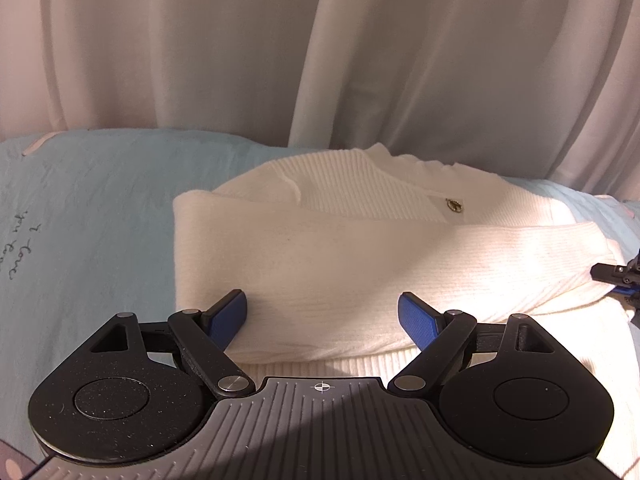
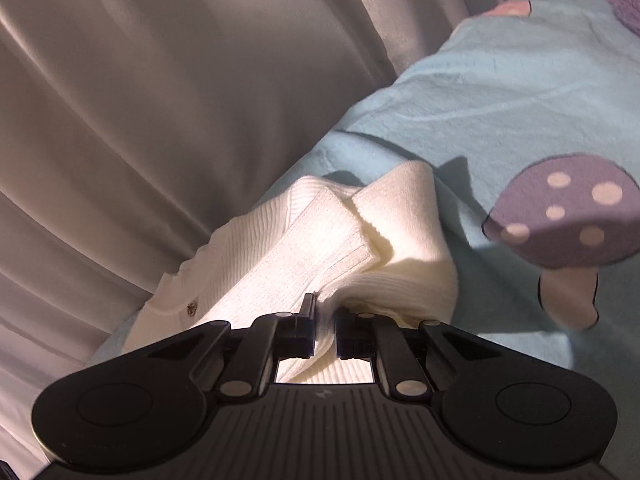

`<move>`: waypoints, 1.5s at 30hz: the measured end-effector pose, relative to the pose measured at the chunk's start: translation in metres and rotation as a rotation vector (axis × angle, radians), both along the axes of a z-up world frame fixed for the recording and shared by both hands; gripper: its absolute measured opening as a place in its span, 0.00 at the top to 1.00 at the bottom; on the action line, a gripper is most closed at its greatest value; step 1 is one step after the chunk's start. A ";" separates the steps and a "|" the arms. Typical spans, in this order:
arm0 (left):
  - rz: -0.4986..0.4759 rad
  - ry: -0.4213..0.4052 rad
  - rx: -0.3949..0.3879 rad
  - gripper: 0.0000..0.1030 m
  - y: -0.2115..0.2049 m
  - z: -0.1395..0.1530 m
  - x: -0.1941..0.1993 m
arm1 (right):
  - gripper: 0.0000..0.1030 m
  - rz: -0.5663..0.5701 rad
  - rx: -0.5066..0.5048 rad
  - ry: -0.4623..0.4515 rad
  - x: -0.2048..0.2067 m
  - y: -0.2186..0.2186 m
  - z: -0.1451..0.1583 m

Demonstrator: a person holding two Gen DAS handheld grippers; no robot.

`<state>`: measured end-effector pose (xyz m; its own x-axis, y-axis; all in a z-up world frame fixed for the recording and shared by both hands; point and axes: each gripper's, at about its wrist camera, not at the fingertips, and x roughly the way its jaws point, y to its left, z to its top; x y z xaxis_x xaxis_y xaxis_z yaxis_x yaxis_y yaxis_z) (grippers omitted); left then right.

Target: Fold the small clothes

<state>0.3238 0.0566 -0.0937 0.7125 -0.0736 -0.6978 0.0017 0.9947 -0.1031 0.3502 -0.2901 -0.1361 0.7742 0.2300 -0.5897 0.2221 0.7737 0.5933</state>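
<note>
My right gripper (image 2: 325,330) pinches a thin ridge of the white ribbed cardigan (image 2: 320,240), which lies partly folded on the blue blanket (image 2: 460,92). My left gripper (image 1: 322,312) hangs wide apart over its near edge, gripping nothing. With so shallow a bite, the knit could slip free or drag the folded layers askew.

A bedroom at home: a bed (image 2: 500,92) is wearing a light-blue mushroom-print sheet, pale curtains (image 1: 240,48) hanging behind.

blanket script (image 1: 18,248) cut off, unreadable
</note>
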 end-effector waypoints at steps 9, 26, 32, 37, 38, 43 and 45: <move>-0.011 -0.004 0.061 0.13 0.008 0.002 -0.010 | 0.72 0.147 -0.052 -0.033 -0.041 0.005 0.007; -0.055 0.290 -0.111 0.19 0.053 0.016 -0.233 | 0.64 0.530 -0.141 0.170 -0.281 -0.005 0.009; -0.066 0.349 -0.203 0.37 0.063 0.019 -0.264 | 0.61 0.559 -0.115 0.198 -0.298 -0.013 0.002; -0.046 0.405 -0.289 0.57 0.071 0.018 -0.276 | 0.69 0.599 -0.059 0.210 -0.301 -0.011 -0.002; -0.044 0.417 -0.299 0.60 0.073 0.017 -0.277 | 0.73 0.602 -0.045 0.218 -0.301 -0.011 -0.004; -0.043 0.459 -0.323 0.63 0.079 0.016 -0.281 | 0.80 0.606 0.014 0.236 -0.300 -0.015 -0.009; -0.037 0.464 -0.348 0.66 0.079 0.015 -0.280 | 0.89 0.621 0.023 0.243 -0.299 -0.012 -0.011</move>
